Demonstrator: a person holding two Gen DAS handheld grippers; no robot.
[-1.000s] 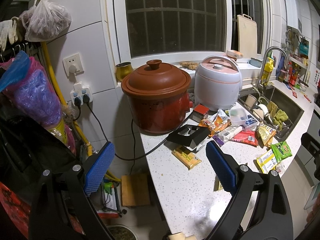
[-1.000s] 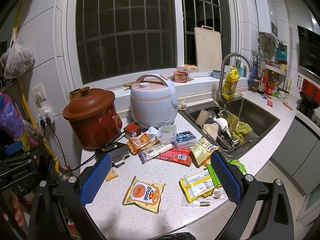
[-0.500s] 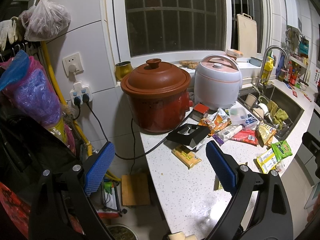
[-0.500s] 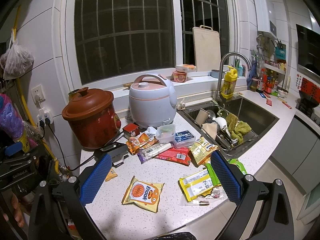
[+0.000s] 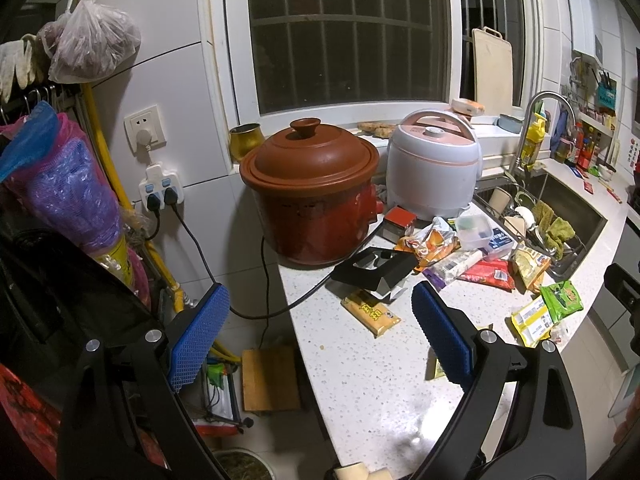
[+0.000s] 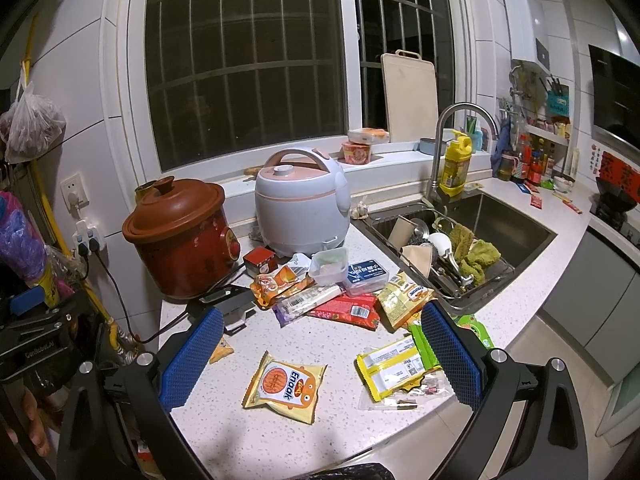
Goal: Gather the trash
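Observation:
Snack wrappers litter the white speckled counter (image 6: 344,424). A yellow "Enaak" packet (image 6: 285,386) lies nearest my right gripper (image 6: 318,356), which hangs open above it. Beside it are a yellow-and-white wrapper (image 6: 394,370), a green packet (image 6: 472,330), a red wrapper (image 6: 348,312) and an orange bag (image 6: 280,282). My left gripper (image 5: 318,334) stands open over the counter's left end, near a yellow wrapper (image 5: 370,312) and a black box (image 5: 374,268). Neither gripper holds anything.
A brown clay pot (image 5: 312,196) and a white rice cooker (image 5: 432,172) stand at the back of the counter. A sink (image 6: 492,232) with a dish rack lies to the right. Power cords (image 5: 264,280) hang off the left edge; a person's hand (image 6: 34,424) holds the left gripper.
Both views have shifted only slightly; both grippers stay open and nothing on the counter has moved.

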